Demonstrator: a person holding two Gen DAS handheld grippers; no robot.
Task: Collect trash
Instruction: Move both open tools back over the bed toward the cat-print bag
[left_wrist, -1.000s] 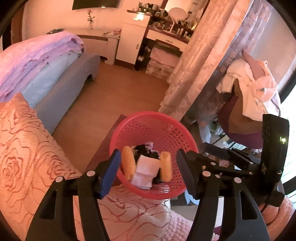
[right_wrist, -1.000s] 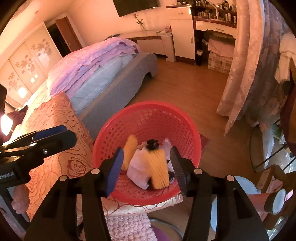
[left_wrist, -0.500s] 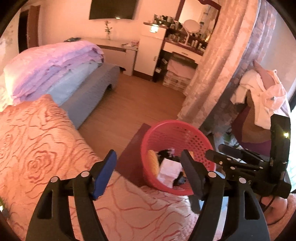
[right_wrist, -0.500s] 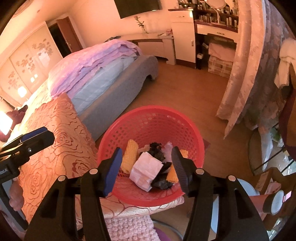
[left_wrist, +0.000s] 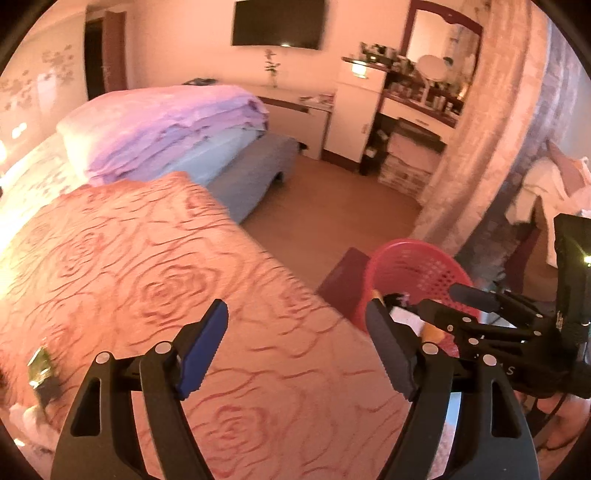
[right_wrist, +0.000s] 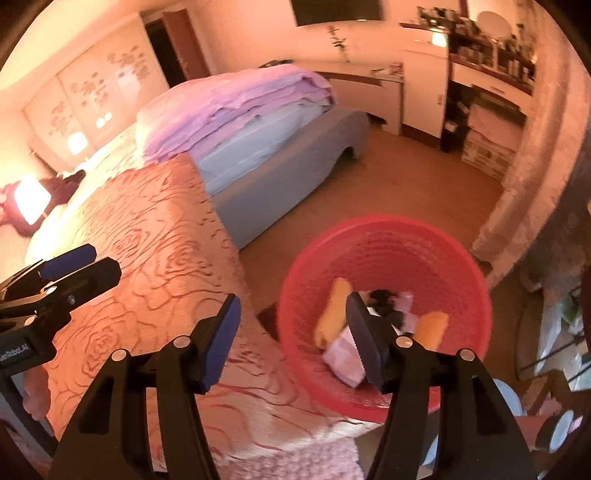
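Observation:
A red mesh basket (right_wrist: 384, 236) stands on the floor by the bed's corner. It holds two yellow pieces (right_wrist: 332, 310), crumpled white paper (right_wrist: 343, 356) and something black. My right gripper (right_wrist: 291, 325) hovers over the bed edge, just left of the basket; its jaws are opening and hold nothing. My left gripper (left_wrist: 295, 332) is above the orange rose bedspread (left_wrist: 147, 277), its jaws also opening and empty. The basket (left_wrist: 417, 266) lies to its right, behind the right gripper (left_wrist: 439, 301). A small shiny wrapper (left_wrist: 40, 369) lies on the bedspread at far left. The left gripper (right_wrist: 105, 260) shows at the right wrist view's left edge.
Folded purple and blue quilts (left_wrist: 166, 129) are stacked further up the bed. A dark red mat (left_wrist: 343, 277) lies under the basket on the wooden floor. A curtain (left_wrist: 491, 147) hangs behind it, and a chair draped with clothes (left_wrist: 554, 184) stands at right.
Both views have swung left, from over the basket toward the bedspread. A yellow piece that was up between the right fingers now lies in the basket. Both pairs of jaws stand wider.

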